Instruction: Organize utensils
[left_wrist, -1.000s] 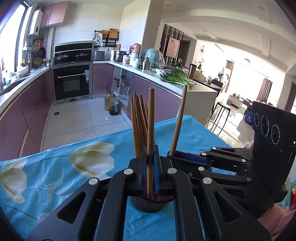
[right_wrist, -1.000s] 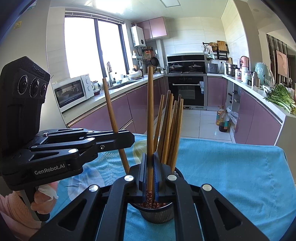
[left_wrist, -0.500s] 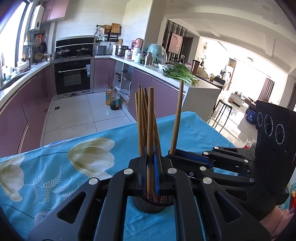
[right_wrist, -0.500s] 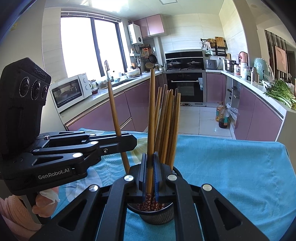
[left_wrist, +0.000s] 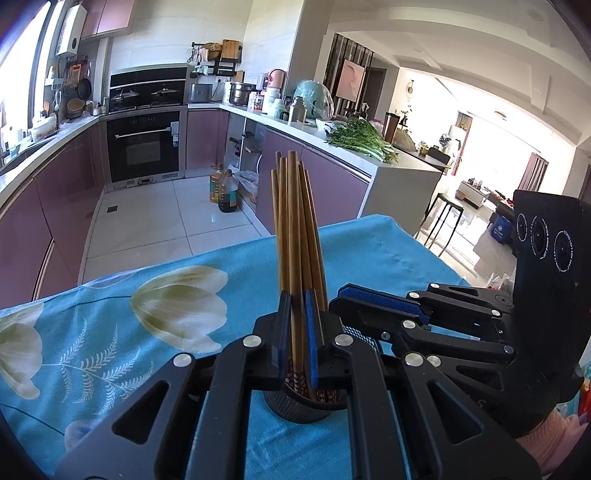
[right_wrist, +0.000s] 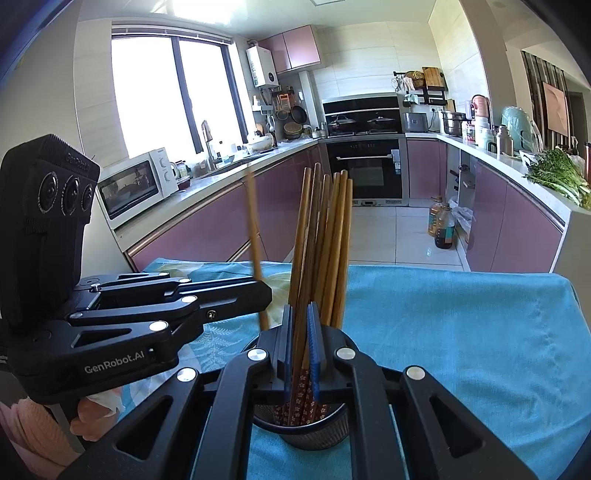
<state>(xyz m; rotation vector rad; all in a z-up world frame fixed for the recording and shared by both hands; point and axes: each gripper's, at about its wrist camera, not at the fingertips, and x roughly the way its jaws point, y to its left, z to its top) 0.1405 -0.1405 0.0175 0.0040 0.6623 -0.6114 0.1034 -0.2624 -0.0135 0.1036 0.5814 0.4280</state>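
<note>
A dark mesh utensil cup stands on the blue flowered tablecloth and holds a bundle of wooden chopsticks. My left gripper is shut on one chopstick whose lower end is down in the cup; from the right wrist view that chopstick looks blurred. My right gripper stands just over the cup with its jaws slightly apart and a chopstick loose between them. In the left wrist view the right gripper holds nothing.
The table's far edge drops off to the tiled kitchen floor. Purple cabinets, an oven, a microwave and greens on the counter lie beyond. Oil bottles stand on the floor.
Both grippers came down onto the cup. The right gripper's jaws parted and its chopstick dropped into the bundle. The left gripper's chopstick now sits low among the others.
</note>
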